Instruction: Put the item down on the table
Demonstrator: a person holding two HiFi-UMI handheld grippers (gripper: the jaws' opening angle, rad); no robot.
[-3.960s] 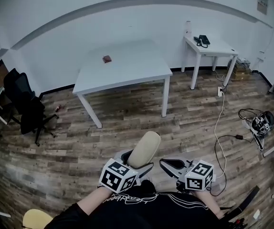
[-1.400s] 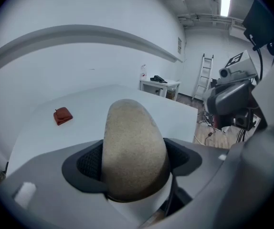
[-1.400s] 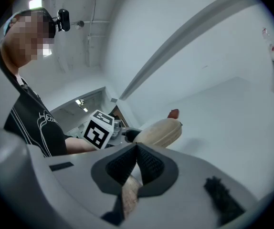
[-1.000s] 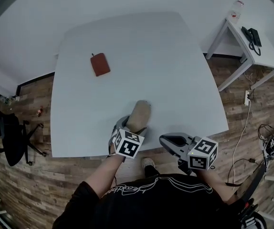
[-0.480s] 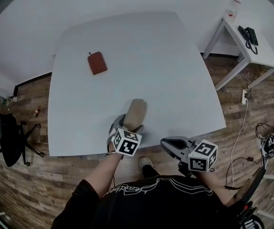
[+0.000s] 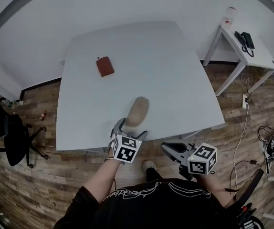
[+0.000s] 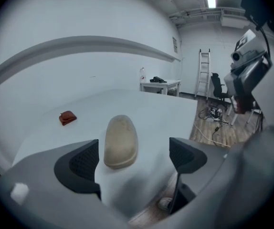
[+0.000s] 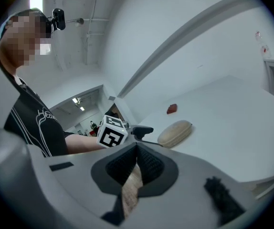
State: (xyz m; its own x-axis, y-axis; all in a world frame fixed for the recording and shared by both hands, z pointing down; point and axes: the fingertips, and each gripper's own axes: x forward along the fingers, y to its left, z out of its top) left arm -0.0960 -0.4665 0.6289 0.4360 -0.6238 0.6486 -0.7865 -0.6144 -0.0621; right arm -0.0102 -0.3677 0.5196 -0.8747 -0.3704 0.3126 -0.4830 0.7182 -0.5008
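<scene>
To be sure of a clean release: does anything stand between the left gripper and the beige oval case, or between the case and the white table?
Nothing visible. The beige oval case lies on the white table, between the opening jaws of the left gripper. The small red-brown pouch lies far off.

My white surface (image 6: 170, 75) stands on a wood-plank floor (image 6: 32, 175). Two things lie on it, well apart: a beige oblong case (image 6: 137, 111) near my edge and a small reddish-brown pouch (image 6: 105, 66) toward the far left.
</scene>
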